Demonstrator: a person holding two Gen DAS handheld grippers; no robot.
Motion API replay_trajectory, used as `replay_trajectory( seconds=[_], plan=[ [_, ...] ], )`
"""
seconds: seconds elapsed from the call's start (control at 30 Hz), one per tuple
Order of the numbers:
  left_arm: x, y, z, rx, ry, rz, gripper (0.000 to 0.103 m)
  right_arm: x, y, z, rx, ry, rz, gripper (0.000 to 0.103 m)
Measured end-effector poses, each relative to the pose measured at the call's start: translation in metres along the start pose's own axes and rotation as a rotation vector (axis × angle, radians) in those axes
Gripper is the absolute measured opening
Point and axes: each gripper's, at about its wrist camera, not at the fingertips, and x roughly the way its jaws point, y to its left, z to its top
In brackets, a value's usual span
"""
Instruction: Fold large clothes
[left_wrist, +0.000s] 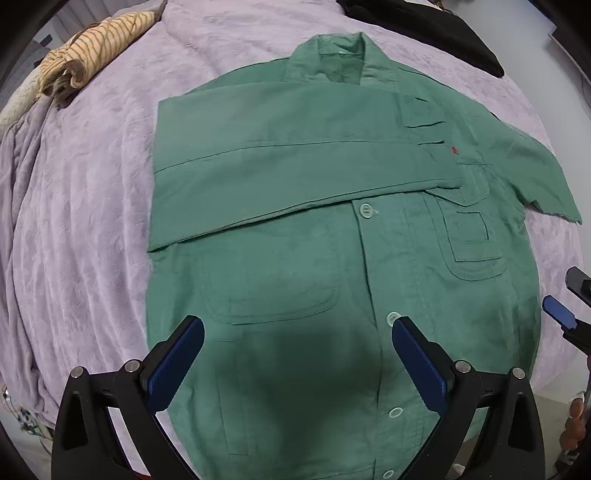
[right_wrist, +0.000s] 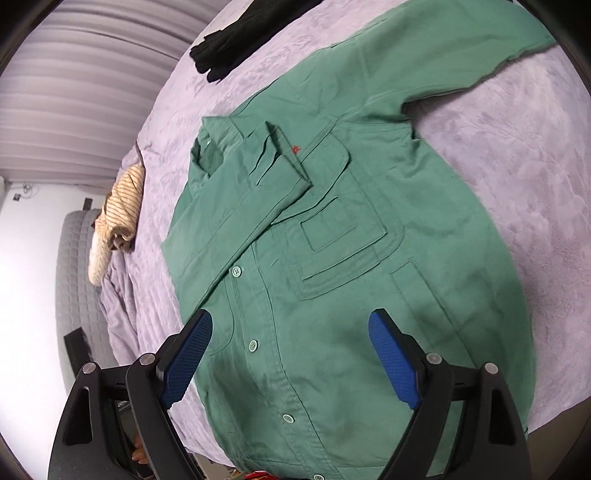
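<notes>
A green button-up shirt (left_wrist: 295, 258) lies front-up on a lilac bedspread (left_wrist: 81, 206), collar at the far side. One long sleeve (left_wrist: 295, 162) is folded flat across the chest. The other sleeve (right_wrist: 461, 48) stretches outward over the bedspread. My left gripper (left_wrist: 297, 332) hovers open above the lower front of the shirt, nothing between its blue pads. My right gripper (right_wrist: 290, 326) hangs open over the shirt's button placket, holding nothing. One blue fingertip (left_wrist: 557, 312) of the right gripper shows at the right edge of the left wrist view.
A rolled tan striped garment (left_wrist: 96, 48) lies at the far left of the bed. A black garment (left_wrist: 424, 26) lies at the far right corner. Beyond the bed's left side stand a grey quilted surface (right_wrist: 74, 266) and a curtain (right_wrist: 92, 92).
</notes>
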Motion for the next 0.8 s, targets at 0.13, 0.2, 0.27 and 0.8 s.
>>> replay_trajectory(
  seconds=[0.13, 0.2, 0.27, 0.8],
  plan=[
    [0.006, -0.032, 0.011, 0.038, 0.004, -0.009, 0.102, -0.013, -0.028, 0.020, 0.042, -0.005, 0.013, 0.089],
    [0.010, -0.051, 0.017, 0.056, 0.007, -0.014, 0.102, -0.021, -0.046, 0.032, 0.077, -0.012, 0.020, 0.089],
    [0.014, -0.067, 0.023, 0.071, 0.010, -0.018, 0.102, -0.031, -0.065, 0.045, 0.107, -0.033, 0.016, 0.089],
    [0.060, -0.195, 0.070, 0.153, 0.026, -0.070, 0.102, -0.092, -0.231, 0.183, 0.372, -0.278, 0.092, 0.089]
  ],
)
